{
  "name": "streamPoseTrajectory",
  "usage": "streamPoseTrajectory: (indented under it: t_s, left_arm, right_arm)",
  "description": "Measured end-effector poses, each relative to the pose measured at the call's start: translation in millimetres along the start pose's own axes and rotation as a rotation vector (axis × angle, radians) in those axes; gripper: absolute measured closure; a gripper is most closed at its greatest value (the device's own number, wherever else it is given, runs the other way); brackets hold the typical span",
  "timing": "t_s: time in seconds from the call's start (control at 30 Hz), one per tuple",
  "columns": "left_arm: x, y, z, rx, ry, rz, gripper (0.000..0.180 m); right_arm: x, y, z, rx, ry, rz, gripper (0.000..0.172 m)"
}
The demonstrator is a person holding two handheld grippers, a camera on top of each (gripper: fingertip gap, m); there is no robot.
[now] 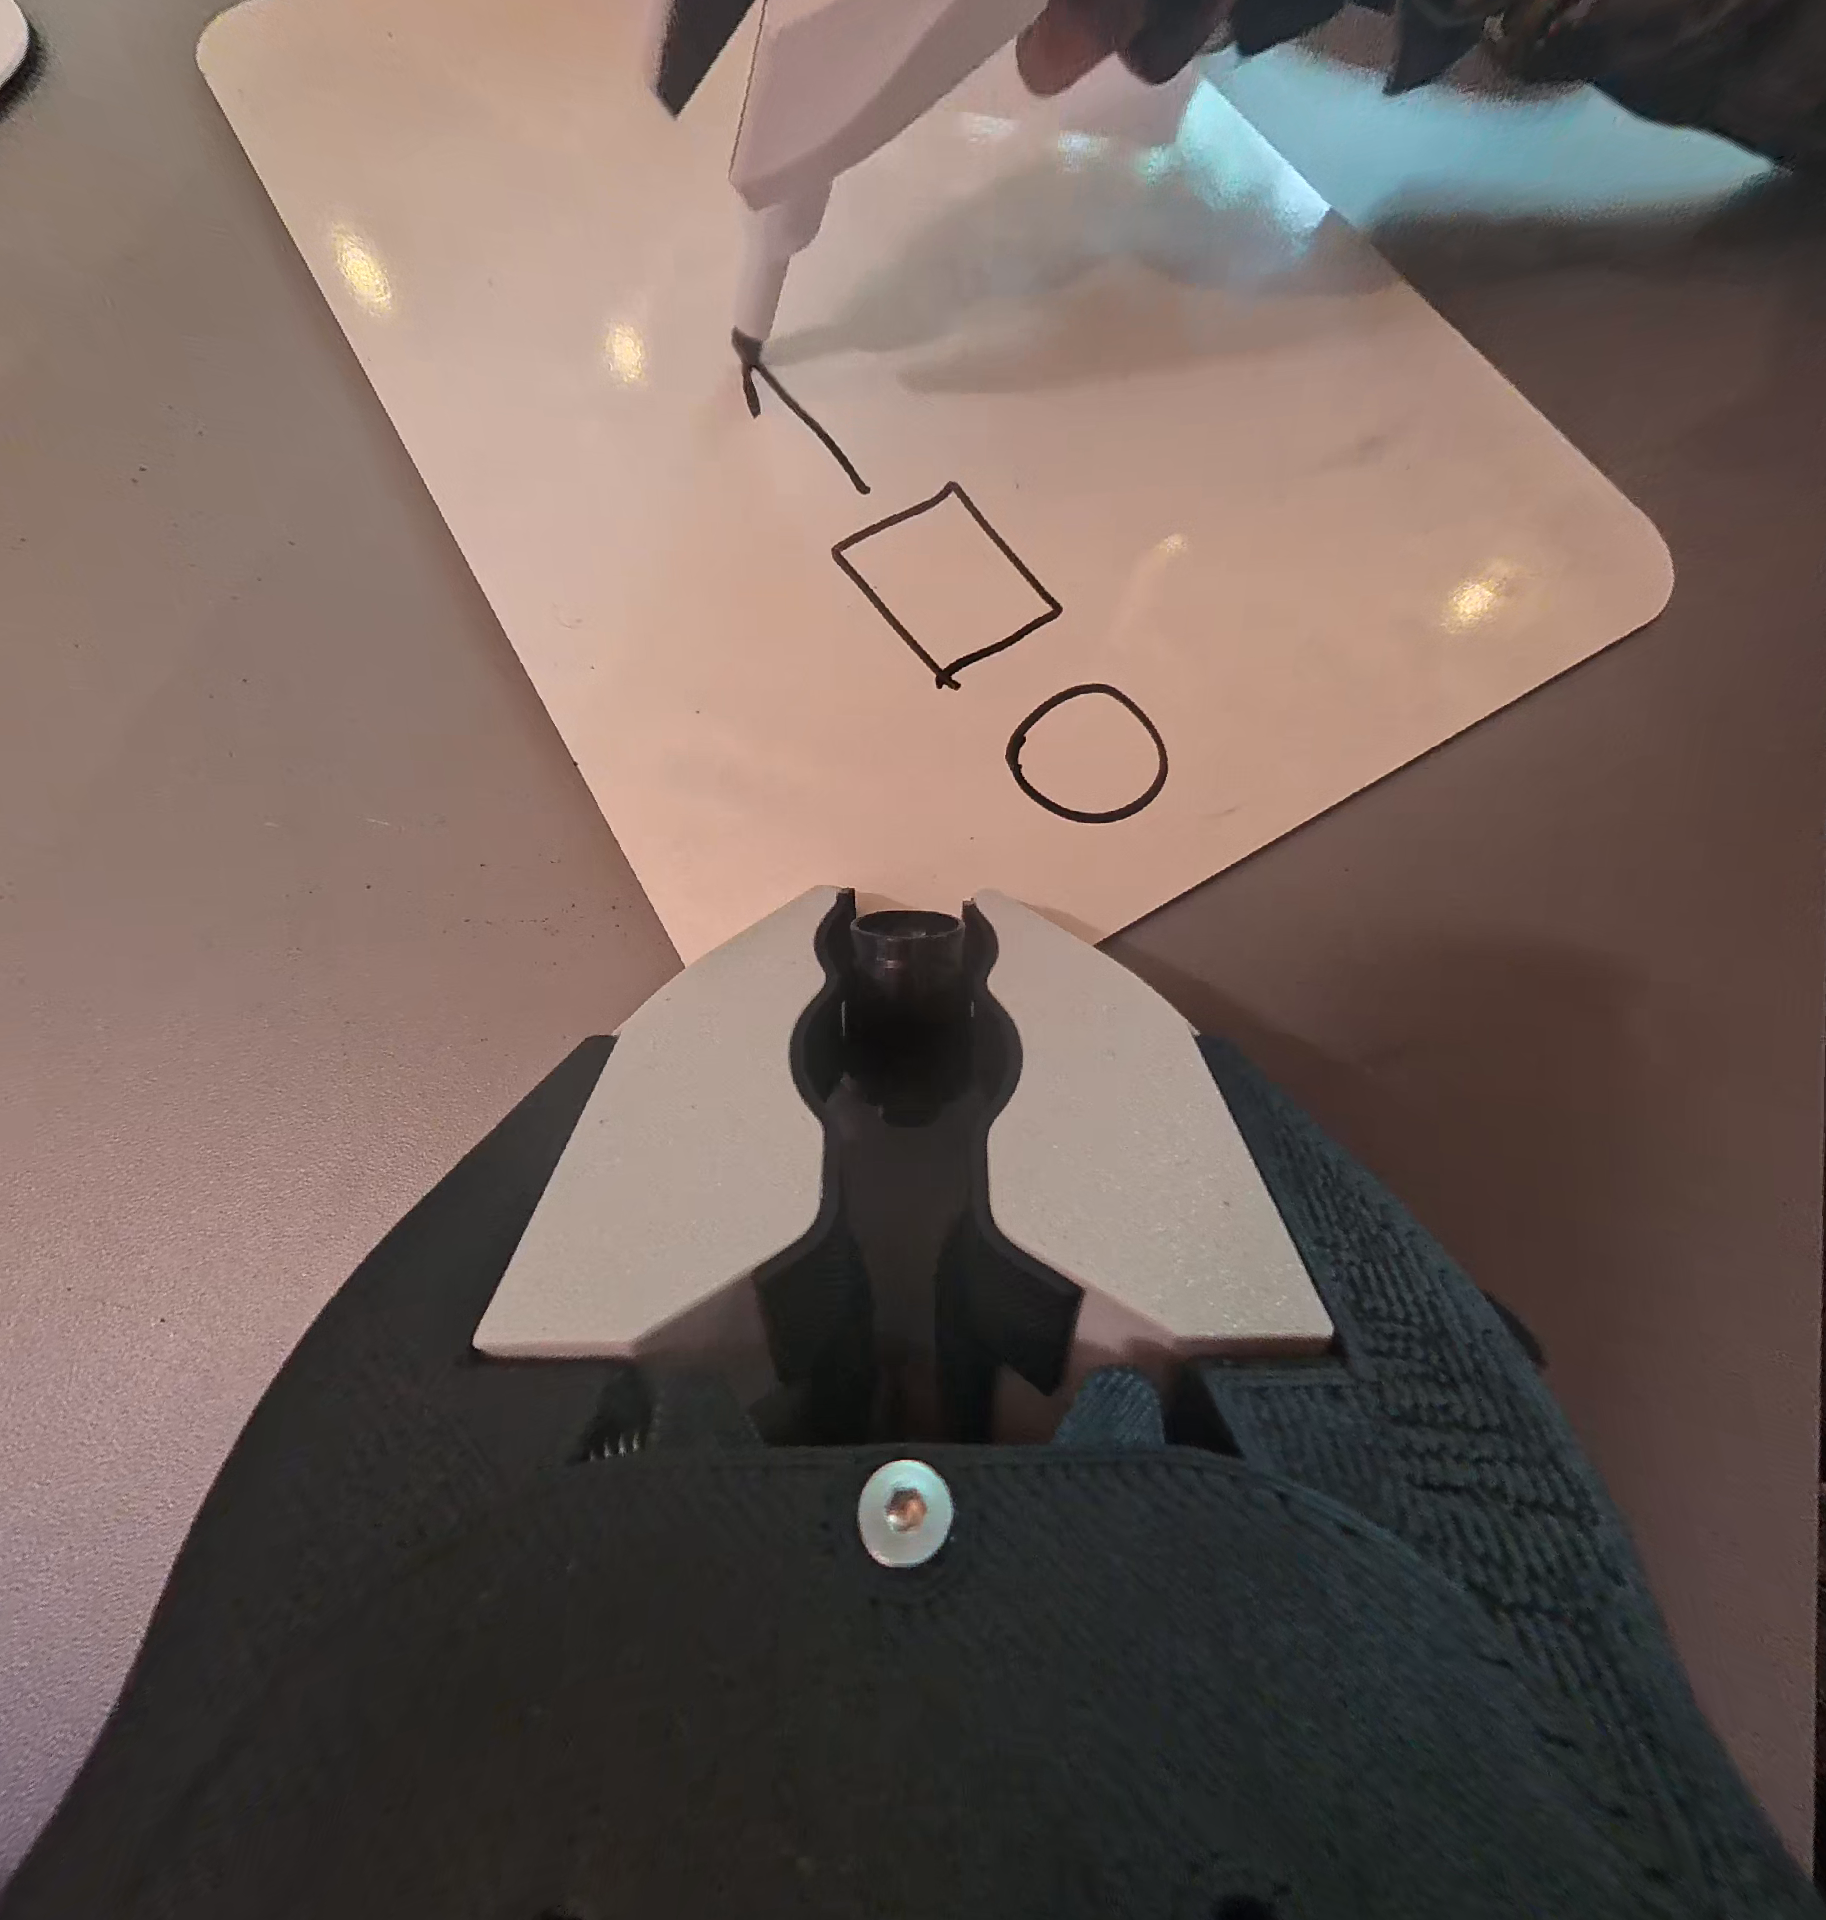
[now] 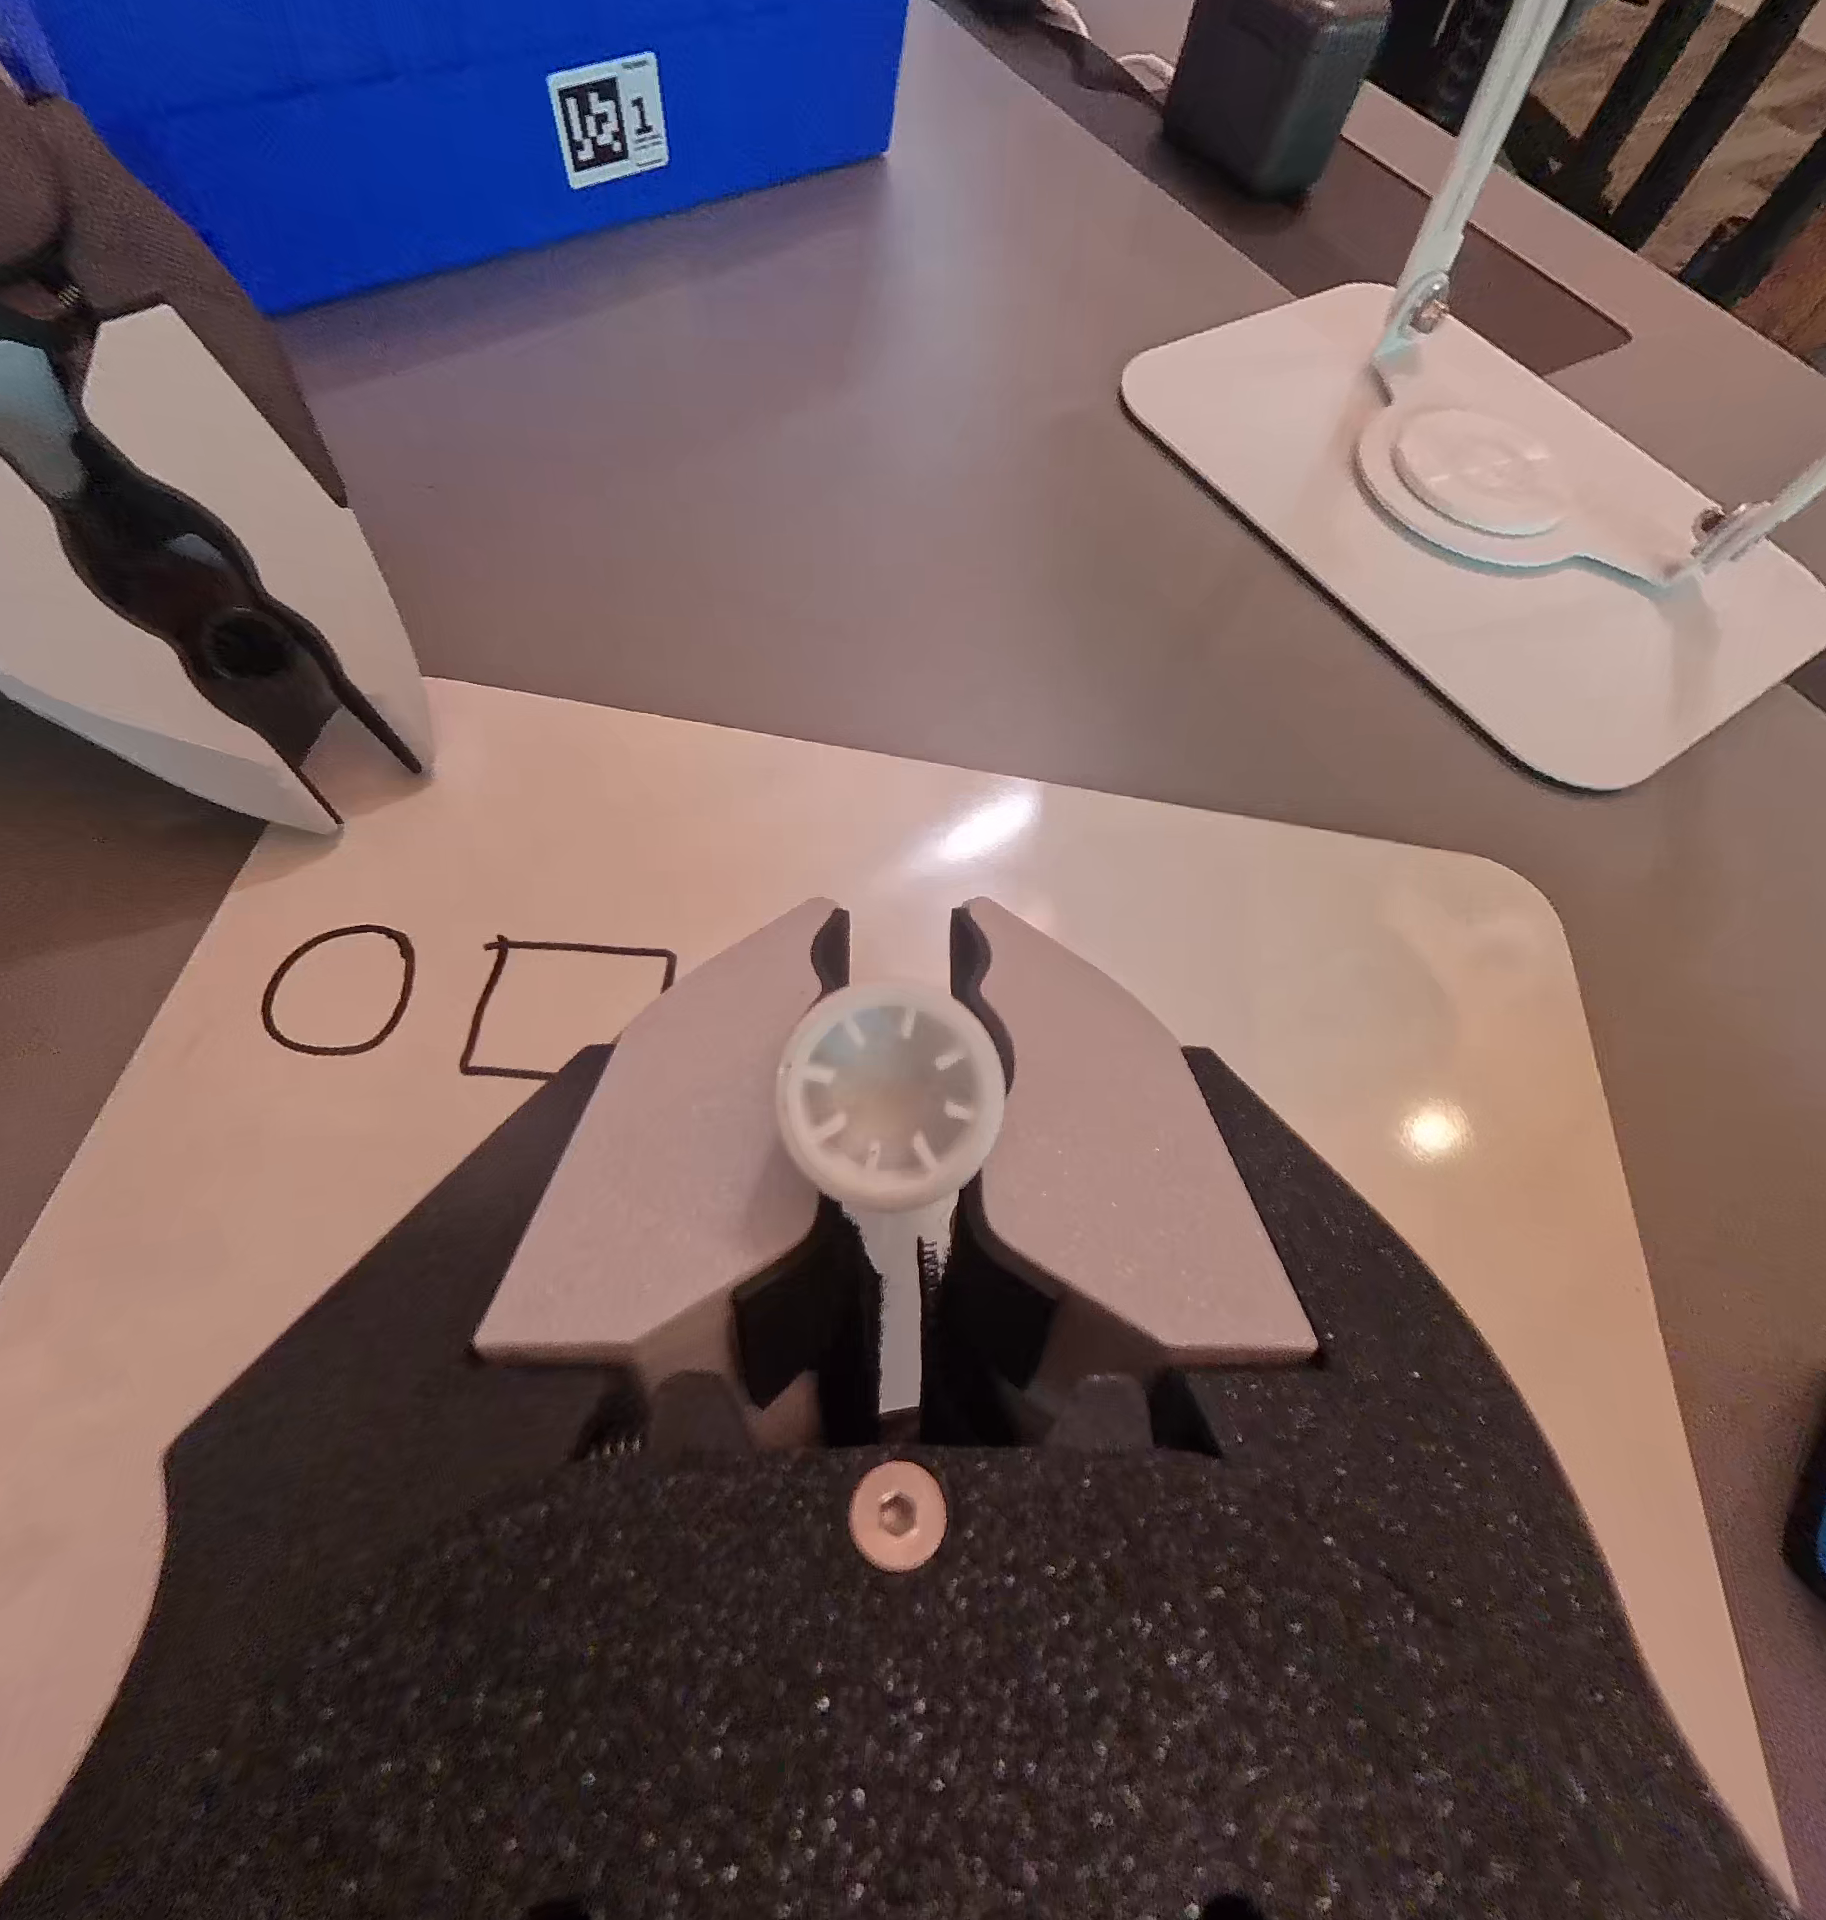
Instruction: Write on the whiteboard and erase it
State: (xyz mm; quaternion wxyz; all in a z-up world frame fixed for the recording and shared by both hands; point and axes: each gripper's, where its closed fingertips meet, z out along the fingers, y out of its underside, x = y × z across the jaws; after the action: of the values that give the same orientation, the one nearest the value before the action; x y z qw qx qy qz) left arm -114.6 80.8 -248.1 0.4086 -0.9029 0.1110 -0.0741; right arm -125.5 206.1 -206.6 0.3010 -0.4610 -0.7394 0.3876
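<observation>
The right gripper [image 2: 893,935], clenched on the white marker [image 1: 769,265], was held tip-down mid-whiteboard [image 1: 1304,582]; the left gripper [image 1: 909,914] gripped the black cap [image 1: 907,940] at the near corner.

A blue box [image 2: 473,135] stands at the far edge of the grey-brown table [image 2: 784,468], with a white sticker [image 2: 610,120] bearing a black square pattern on its front face. Toward the far right corner sits a dark, rounded case [image 2: 1267,94]. Nearer along the right side, a flat white stand base [image 2: 1491,582] with rounded corners lies on the table, thin white metal arms [image 2: 1449,208] rising from it. Dark chairs [image 2: 1719,135] stand beyond the table's right edge.
</observation>
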Motion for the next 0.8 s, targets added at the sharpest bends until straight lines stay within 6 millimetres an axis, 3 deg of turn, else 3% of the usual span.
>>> streamPoseTrajectory:
  t_s: [0.2, 0.33, 0.6, 0.8]
  left_arm:
    - [0, 0, 0, 0.0, 0.0, 0.0, 0.161]
    - [0, 0, 0, 0.0, 0.002, -0.001, 0.161]
    - [1, 0, 0, 0.0, 0.007, -0.001, 0.161]
    - [1, 0, 0, 0.0, 0.01, 0.001, 0.161]
  right_arm:
    - [-9, 7, -12, -0.022, -0.007, 0.005, 0.153]
    - [-2, -4, -14, 0.034, 0.001, 0.035, 0.153]
    - [21, -14, 3, 0.048, 0.02, 0.044, 0.152]
    - [26, -5, 12, 0.023, 0.014, 0.059, 0.152]
